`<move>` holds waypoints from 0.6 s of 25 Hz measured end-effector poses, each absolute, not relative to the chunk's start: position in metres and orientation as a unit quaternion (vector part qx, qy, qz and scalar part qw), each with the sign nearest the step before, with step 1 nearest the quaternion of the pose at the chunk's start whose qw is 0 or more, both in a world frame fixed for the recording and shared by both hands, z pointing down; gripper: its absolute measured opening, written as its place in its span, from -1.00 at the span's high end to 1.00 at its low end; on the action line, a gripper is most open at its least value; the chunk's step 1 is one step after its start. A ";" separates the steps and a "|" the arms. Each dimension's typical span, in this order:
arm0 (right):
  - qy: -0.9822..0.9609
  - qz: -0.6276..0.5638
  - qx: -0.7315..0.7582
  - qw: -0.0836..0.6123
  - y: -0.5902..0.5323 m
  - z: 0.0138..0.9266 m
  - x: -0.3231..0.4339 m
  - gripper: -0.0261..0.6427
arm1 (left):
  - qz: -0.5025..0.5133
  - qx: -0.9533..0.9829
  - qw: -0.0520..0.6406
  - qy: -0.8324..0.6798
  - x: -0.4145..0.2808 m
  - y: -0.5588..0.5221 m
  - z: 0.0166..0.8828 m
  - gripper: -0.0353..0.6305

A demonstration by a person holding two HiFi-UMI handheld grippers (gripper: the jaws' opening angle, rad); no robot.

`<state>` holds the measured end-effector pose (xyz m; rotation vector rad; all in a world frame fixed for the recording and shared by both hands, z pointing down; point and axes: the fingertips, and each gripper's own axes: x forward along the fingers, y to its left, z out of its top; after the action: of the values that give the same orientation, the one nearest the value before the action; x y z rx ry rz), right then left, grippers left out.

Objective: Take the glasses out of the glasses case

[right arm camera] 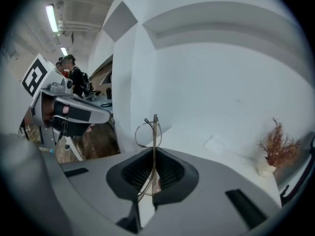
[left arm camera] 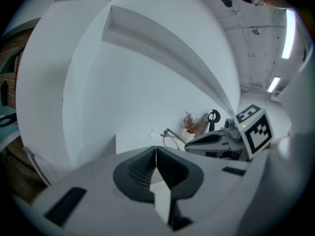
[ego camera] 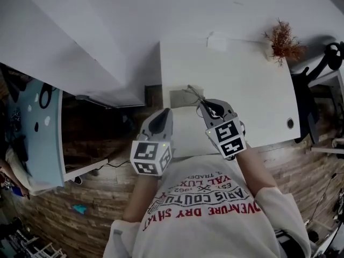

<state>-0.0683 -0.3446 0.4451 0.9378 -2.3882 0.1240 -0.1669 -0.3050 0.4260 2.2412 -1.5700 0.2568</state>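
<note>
My right gripper (ego camera: 207,108) is shut on the thin wire-framed glasses (ego camera: 194,96), which stick up and forward from its jaws over the near part of the white table (ego camera: 242,85). The right gripper view shows a round lens and the frame of the glasses (right arm camera: 148,131) rising from the closed pads. My left gripper (ego camera: 163,115) hovers beside it at the table's left edge, shut, with nothing seen between its fingers (left arm camera: 156,157). A flat grey rectangular thing (ego camera: 181,98), possibly the glasses case, lies on the table just beyond both grippers.
A dried reddish plant (ego camera: 282,42) in a small pot stands at the table's far right, with a pale paper patch (ego camera: 217,41) to its left. A black chair (ego camera: 324,63) stands right of the table. White walls rise behind; wood-pattern floor lies to the left.
</note>
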 end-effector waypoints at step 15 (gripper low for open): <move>-0.876 0.081 0.450 0.155 -0.346 0.402 -0.037 0.84 | 0.073 0.811 0.139 -0.564 -0.150 -0.313 0.392 0.87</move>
<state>-0.0366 -0.3456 0.4022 1.2882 -2.5098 0.2312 -0.1501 -0.3133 0.3916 2.3439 -1.6303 0.2098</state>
